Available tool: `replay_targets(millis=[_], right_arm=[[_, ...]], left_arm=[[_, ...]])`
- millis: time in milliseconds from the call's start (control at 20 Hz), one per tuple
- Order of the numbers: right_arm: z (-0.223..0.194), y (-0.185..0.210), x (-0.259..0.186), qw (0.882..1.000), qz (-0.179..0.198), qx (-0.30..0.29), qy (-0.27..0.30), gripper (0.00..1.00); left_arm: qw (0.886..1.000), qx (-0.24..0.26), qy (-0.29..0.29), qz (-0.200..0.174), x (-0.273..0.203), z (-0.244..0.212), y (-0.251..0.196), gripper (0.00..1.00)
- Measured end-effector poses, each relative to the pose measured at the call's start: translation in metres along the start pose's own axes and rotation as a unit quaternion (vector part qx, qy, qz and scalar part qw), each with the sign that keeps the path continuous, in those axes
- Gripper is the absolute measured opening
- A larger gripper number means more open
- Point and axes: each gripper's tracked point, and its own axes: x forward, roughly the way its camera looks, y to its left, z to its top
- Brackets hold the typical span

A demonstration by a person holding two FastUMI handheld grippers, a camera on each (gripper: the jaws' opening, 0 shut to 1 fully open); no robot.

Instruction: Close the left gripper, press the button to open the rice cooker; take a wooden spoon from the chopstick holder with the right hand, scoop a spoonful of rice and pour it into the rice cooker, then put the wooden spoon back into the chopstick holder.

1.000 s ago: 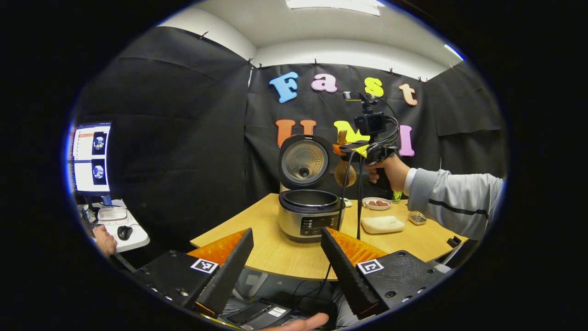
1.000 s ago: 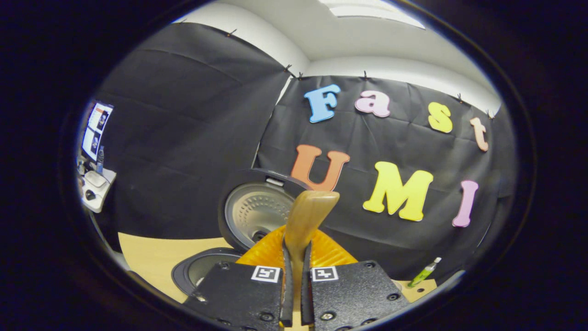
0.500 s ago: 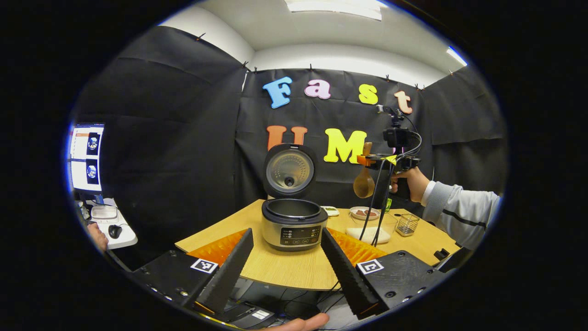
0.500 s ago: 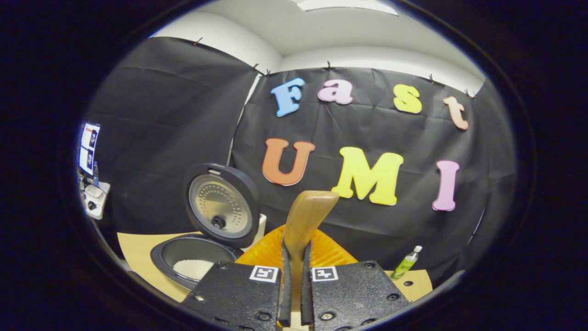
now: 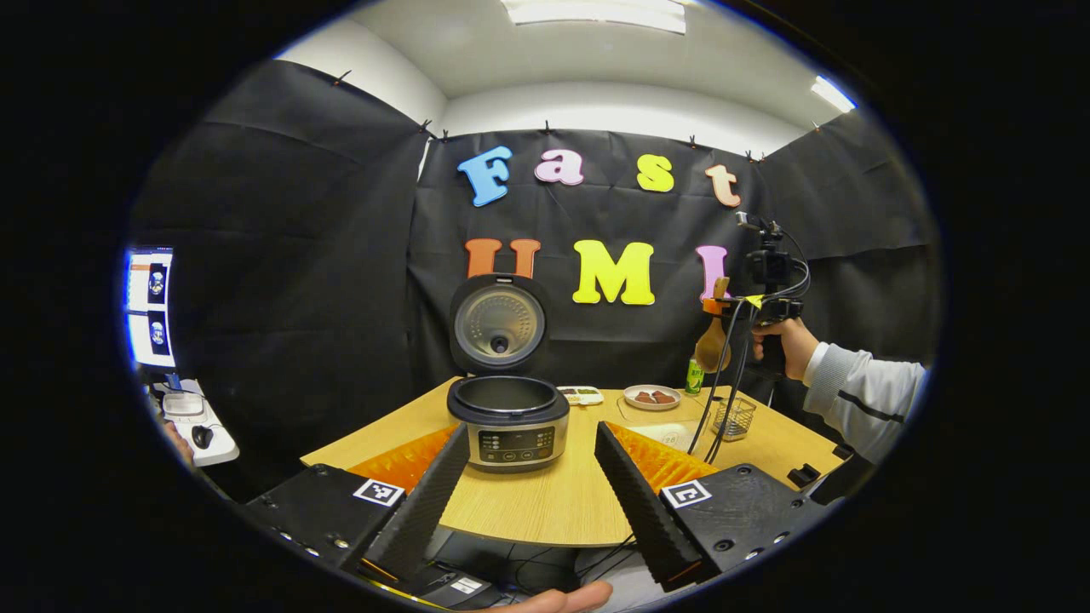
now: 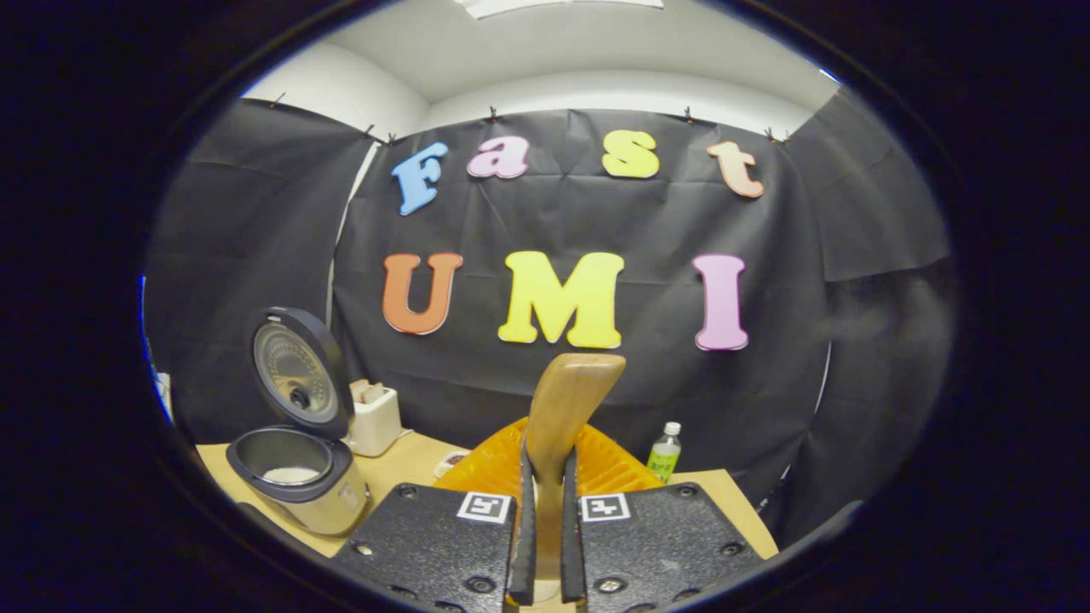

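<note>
Right gripper view: the wooden spoon (image 6: 565, 409) stands at lower centre, its handle clamped between the right tool (image 6: 545, 545) fingers. The rice cooker (image 6: 294, 477), lid up, sits lower left on the bench (image 6: 400, 464). In the left gripper view the left tool (image 5: 532, 485) fingers are spread apart, and the chopstick holder (image 5: 731, 417) stands right of centre.

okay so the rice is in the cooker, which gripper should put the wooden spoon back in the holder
Right. The right gripper is already shut on the wooden spoon and hangs above the mesh chopstick holder. The left gripper is open, empty and near the table's front edge.
</note>
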Motion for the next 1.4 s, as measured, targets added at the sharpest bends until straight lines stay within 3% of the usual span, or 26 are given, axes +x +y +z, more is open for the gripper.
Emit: replay_targets(millis=[350,800,1100,1200,1300,1400], right_arm=[[-0.041,-0.088,-0.004,0.998,-0.061,0.03,0.0,0.17],[-0.106,-0.142,0.014,0.992,-0.101,0.071,0.011,0.18],[-0.147,-0.133,0.033,0.989,-0.05,0.134,0.041,0.21],[-0.155,-0.143,0.039,0.986,-0.068,0.145,0.053,0.26],[-0.158,-0.156,0.039,0.986,-0.098,0.121,0.06,0.6],[-0.152,-0.158,0.035,0.986,-0.11,0.107,0.062,0.8]], left_arm=[[1.0,0.012,0.003,-0.01,0.021,0.001,-0.026,0.95],[1.0,0.014,0.021,-0.009,0.054,-0.015,-0.044,0.94],[1.0,0.009,0.003,0.009,0.096,-0.016,-0.032,0.95],[1.0,0.005,0.007,0.02,0.114,-0.017,-0.025,0.95],[1.0,0.0,0.011,0.027,0.133,-0.02,-0.021,0.95],[0.999,-0.008,0.013,0.037,0.15,-0.022,-0.012,0.94]])
